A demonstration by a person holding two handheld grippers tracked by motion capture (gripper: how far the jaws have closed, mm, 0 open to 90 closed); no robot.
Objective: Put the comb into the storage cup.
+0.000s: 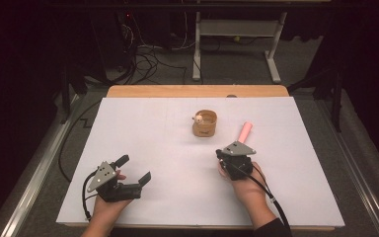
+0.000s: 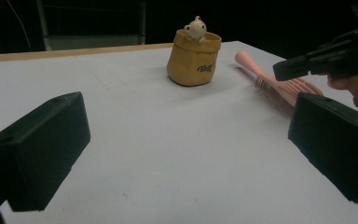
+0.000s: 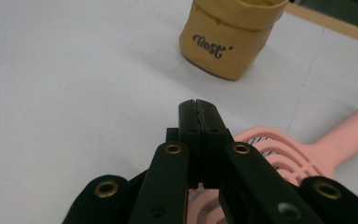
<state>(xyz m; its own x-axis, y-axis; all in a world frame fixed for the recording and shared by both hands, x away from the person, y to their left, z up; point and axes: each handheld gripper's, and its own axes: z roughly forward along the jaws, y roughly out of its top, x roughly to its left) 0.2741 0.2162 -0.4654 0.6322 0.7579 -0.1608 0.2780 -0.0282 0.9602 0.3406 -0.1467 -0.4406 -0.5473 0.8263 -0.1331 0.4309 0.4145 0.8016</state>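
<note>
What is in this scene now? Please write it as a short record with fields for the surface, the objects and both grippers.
surface: white table top on a wooden table
cup: yellow cup standing upright, small figure on its rim
brush: pink hairbrush lying flat, handle pointing away from the person
left gripper: left gripper open, nothing between the jaws
right gripper: right gripper shut, above the brush head; contact cannot be told
cup and brush: apart

My right gripper (image 3: pixel 198 116) has matt black plastic jaws with brass-looking rivets. The pink hairbrush (image 3: pixel 307 154) beneath it looks like smooth plastic. The yellow pot (image 2: pixel 193 58) seems glazed, faintly glossy. The white tabletop (image 1: pixel 153 148) is matt, edged in wood.
</note>
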